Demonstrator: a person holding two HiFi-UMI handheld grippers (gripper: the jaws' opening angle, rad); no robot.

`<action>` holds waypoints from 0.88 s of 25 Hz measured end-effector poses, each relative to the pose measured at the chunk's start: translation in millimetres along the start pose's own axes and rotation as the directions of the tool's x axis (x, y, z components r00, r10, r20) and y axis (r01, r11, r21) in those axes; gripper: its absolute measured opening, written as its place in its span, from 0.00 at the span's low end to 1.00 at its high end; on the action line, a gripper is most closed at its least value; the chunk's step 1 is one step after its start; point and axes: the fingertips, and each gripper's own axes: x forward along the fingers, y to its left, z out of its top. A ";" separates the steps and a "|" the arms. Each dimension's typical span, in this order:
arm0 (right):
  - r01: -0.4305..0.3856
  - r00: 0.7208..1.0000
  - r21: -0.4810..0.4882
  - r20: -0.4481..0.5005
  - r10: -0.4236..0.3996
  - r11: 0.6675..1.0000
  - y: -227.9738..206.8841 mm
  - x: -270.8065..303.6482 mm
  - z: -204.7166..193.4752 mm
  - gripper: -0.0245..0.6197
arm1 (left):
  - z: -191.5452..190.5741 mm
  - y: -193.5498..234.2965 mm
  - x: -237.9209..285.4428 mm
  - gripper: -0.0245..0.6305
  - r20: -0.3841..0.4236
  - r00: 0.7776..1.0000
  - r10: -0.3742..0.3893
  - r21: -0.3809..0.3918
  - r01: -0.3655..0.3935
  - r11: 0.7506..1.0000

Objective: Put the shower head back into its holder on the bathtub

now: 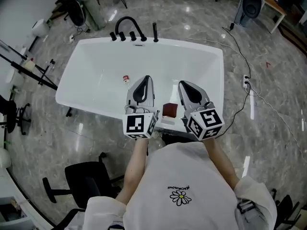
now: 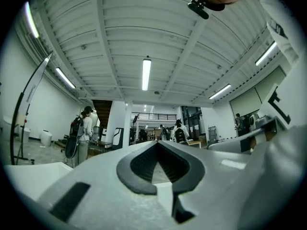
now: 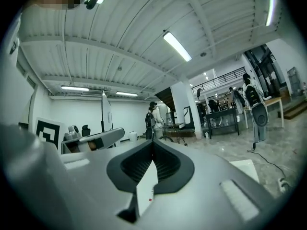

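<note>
Your left gripper (image 1: pixel 145 79) and your right gripper (image 1: pixel 183 84) are held side by side in front of you over the near part of the white bathtub (image 1: pixel 211 61), pointing roughly level across it. Both are fully closed: in each gripper view the dark pads meet at the tip, and neither gripper holds anything. The two are near each other but apart, and each marker cube sits close to your chest. Between them, on the near rim of the bathtub, is a small dark red block (image 1: pixel 170 110), which touches neither gripper. The shower head (image 1: pixel 156 32) is well away from both grippers. It shows as a slim black wand standing upright at the far rim, just right of the row of black knobs (image 1: pixel 127 36) and the arched black spout (image 1: pixel 126 22). How its base sits at the rim is too small to tell. A small red-and-white object (image 1: pixel 126 79) lies on the bathtub floor, left of the left gripper's tip. A black chair (image 1: pixel 82 180) stands on the marble floor (image 1: pixel 273 104) to your left, and a cable (image 1: pixel 249 75) trails along the floor past the bathtub's right end. Both gripper views look over the closed jaws into a large hall with a ribbed ceiling and strip lights, where people stand in the distance.
</note>
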 end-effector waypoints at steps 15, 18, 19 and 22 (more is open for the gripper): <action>-0.014 1.000 -0.027 0.023 0.015 1.000 2.2 9.4 10.5 0.05 | 17.2 8.5 1.2 0.04 0.009 1.000 0.002 0.055 -0.003 0.998; -0.014 0.999 -0.023 0.034 0.015 1.000 3.0 12.2 13.2 0.05 | 16.1 12.1 2.7 0.04 0.006 1.000 0.002 0.052 -0.002 0.999; -0.014 0.999 -0.023 0.038 0.015 1.000 2.7 12.3 13.9 0.05 | 15.2 12.4 2.8 0.04 0.006 1.000 0.002 0.051 -0.003 0.999; -0.014 0.999 -0.022 0.050 0.015 1.000 0.9 12.4 17.3 0.05 | 15.2 12.5 3.5 0.04 0.010 1.000 0.002 0.048 -0.003 0.999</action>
